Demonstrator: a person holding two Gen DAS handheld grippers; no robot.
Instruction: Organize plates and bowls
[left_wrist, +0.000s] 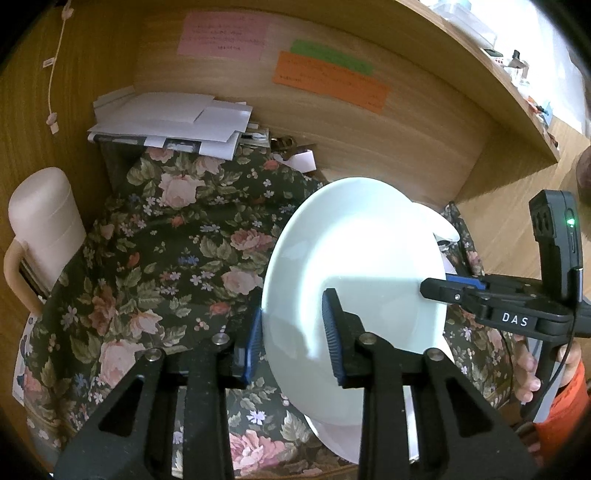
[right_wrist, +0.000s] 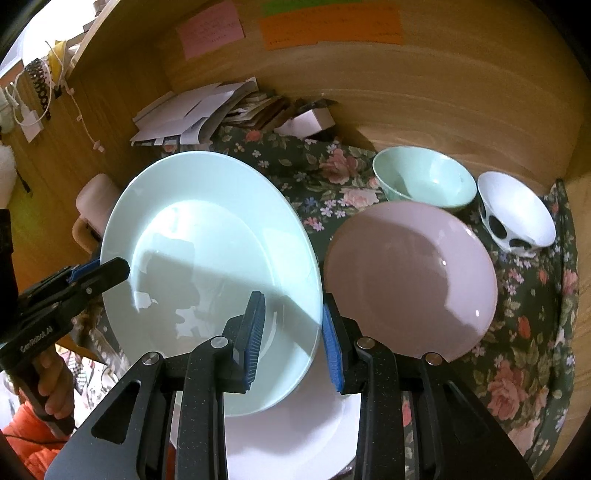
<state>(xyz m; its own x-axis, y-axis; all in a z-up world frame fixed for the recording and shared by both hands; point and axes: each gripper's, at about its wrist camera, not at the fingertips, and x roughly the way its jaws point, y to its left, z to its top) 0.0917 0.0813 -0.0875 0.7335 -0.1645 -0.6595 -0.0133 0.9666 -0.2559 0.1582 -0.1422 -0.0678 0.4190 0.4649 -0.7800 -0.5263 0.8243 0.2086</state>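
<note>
Your left gripper (left_wrist: 295, 332) has its blue-padded jaws set on either side of the near rim of the round pale mint-green ceramic plate (left_wrist: 354, 273), one pad under the rim and one on its upper face, so it grips the plate. Your right gripper (right_wrist: 293, 339) straddles the opposite rim the same way, one pad on the glossy inner face and the other outside the edge; whether it presses or only brackets the rim, you cannot tell. The mint plate (right_wrist: 207, 258) is tilted, raised above a flat white plate (right_wrist: 295, 424) that lies beneath it on the dark floral tablecloth (right_wrist: 517, 369). Just to its right lies a round pink plate (right_wrist: 410, 280), flat on the cloth. Behind that stand a pale green bowl (right_wrist: 424, 181) and, beside it, a white bowl with black spots (right_wrist: 517, 218). A loose pile of white papers (left_wrist: 170, 122) sits at the back against the wooden wall.
</note>
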